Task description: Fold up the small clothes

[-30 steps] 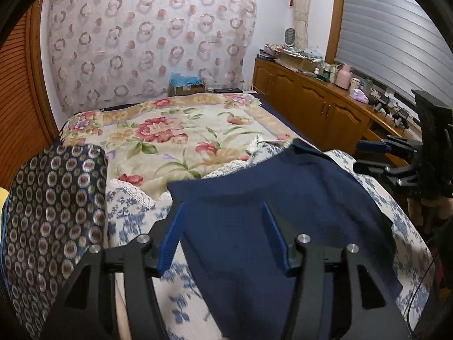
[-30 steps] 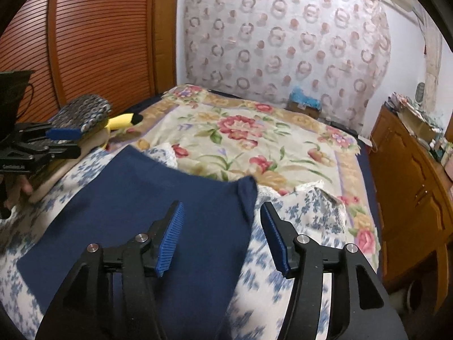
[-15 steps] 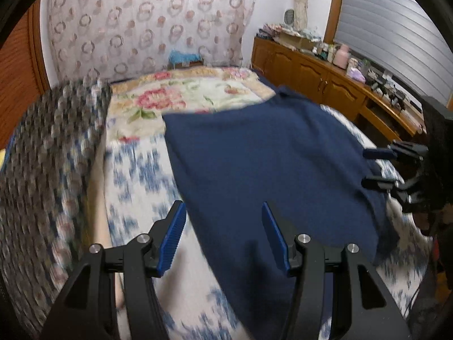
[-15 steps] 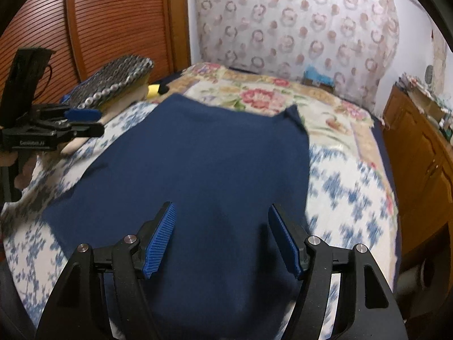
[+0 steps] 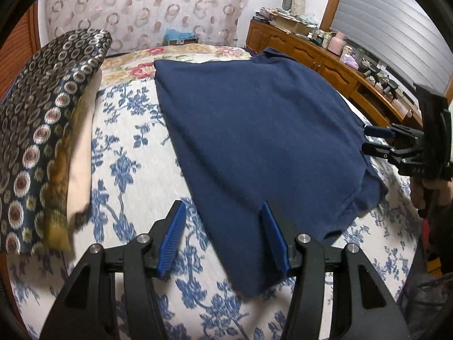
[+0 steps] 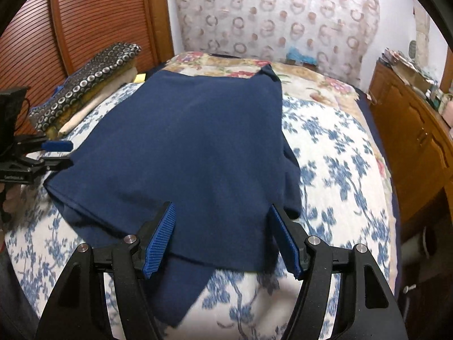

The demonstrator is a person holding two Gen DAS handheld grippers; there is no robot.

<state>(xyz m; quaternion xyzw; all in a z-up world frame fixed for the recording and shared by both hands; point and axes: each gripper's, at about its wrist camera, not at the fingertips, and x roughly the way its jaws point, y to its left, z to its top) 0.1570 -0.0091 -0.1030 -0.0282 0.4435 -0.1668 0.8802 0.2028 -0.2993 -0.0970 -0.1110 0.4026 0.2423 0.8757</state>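
A navy blue garment [image 5: 254, 130] lies spread flat on the bed's blue-flowered white cover [image 5: 127, 170]. My left gripper [image 5: 223, 235] hangs open over its near left corner. The cloth's edge runs beneath the gap, and no pad touches it. In the right wrist view the garment [image 6: 192, 141] shows an upper layer over a lower one that sticks out at the near edge. My right gripper [image 6: 223, 238] is open above that near edge, with nothing pinched. Each gripper appears in the other's view: the right gripper [image 5: 379, 141] at the garment's right edge, the left gripper [image 6: 53, 153] at its left edge.
A folded stack topped by dark ring-patterned fabric [image 5: 42, 130] lies on the bed's left side. A flowered quilt [image 6: 311, 79] covers the far end. A wooden cabinet [image 6: 410, 130] with clutter on top runs along the right. Slatted wooden doors [image 6: 99, 14] stand on the left.
The garment, raised and bunched a second ago, now lies flat across the bed. Both grippers have drawn back and down toward its near edge. The right jaws have widened.
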